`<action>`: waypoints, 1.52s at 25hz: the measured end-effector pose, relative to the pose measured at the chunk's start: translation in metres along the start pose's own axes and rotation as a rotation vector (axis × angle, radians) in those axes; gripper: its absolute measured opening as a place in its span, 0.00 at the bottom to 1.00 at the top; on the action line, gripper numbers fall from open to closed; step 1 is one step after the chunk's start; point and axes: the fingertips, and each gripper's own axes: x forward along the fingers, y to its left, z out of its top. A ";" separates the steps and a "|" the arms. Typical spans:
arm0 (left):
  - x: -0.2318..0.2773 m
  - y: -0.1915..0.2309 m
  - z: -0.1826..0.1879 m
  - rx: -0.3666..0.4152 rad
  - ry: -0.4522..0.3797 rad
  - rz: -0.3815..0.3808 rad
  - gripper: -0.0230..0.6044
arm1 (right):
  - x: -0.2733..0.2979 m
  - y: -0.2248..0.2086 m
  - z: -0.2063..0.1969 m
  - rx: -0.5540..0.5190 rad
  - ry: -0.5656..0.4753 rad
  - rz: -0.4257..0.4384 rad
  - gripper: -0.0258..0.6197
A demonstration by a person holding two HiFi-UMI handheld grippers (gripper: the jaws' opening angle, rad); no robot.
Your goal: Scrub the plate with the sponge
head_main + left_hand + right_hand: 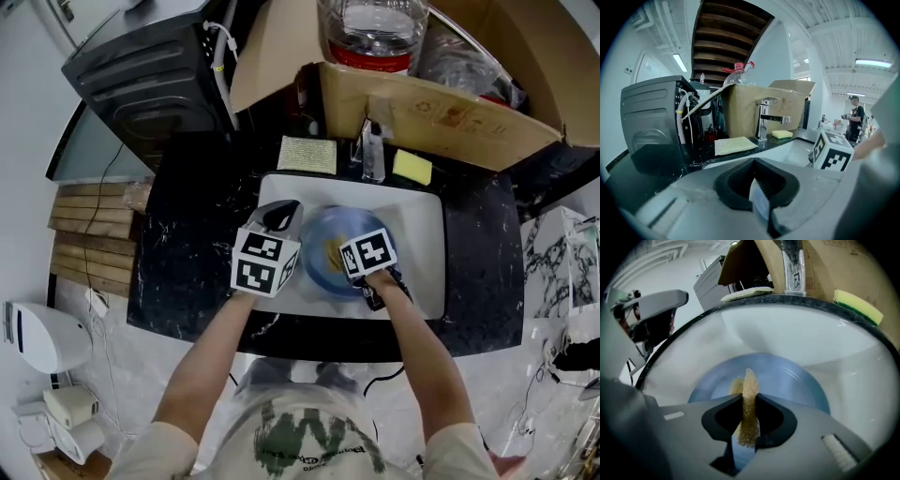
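We record a black counter (187,234) carrying a white sink (424,220) at its middle. At the far edge stands an open cardboard box (450,122) with a clear jug (373,33) inside it. A black appliance (150,75) sits at the far left.

A blue plate (323,234) lies in the sink, near its middle.

The left tool (758,187) is at the plate's left side. Its jaws are closed on a thin pale-blue edge, which we take to be the plate's rim.

The right tool (749,416) is over the plate's near right part, jaws clamped on a thin tan sponge (749,404). The sponge stands on edge between the jaws and projects beyond them toward the plate's face. We cannot tell whether it touches the plate or sits just above it.

On the counter behind the sink, a chrome tap (373,150) stands at the middle. A pale pad (307,155) lies flat just left of it and a yellow sponge (412,167) just right of it.
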 end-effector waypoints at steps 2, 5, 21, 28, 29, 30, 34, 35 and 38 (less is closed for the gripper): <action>0.001 -0.002 0.000 0.001 0.003 0.000 0.04 | -0.003 -0.006 -0.002 0.002 0.001 -0.008 0.15; 0.002 -0.007 -0.002 0.001 0.007 0.001 0.04 | -0.007 -0.015 -0.006 -0.003 0.009 -0.025 0.15; 0.000 -0.018 -0.006 -0.014 0.008 0.029 0.04 | -0.023 -0.059 -0.025 -0.065 0.084 -0.108 0.15; -0.003 -0.018 -0.005 -0.021 0.003 0.043 0.04 | -0.030 -0.077 -0.031 -0.080 0.122 -0.147 0.15; -0.003 -0.018 -0.005 -0.022 0.001 0.044 0.04 | -0.031 -0.079 -0.032 -0.085 0.125 -0.155 0.15; -0.004 -0.017 -0.005 -0.023 0.000 0.046 0.04 | -0.033 -0.082 -0.032 -0.092 0.128 -0.164 0.15; -0.007 -0.017 -0.005 -0.027 -0.001 0.053 0.04 | -0.038 -0.093 -0.034 -0.108 0.125 -0.198 0.15; -0.007 -0.017 -0.006 -0.027 -0.001 0.054 0.04 | -0.039 -0.095 -0.034 -0.101 0.122 -0.199 0.15; -0.007 -0.018 -0.006 -0.026 0.000 0.051 0.04 | -0.041 -0.098 -0.035 -0.077 0.114 -0.202 0.15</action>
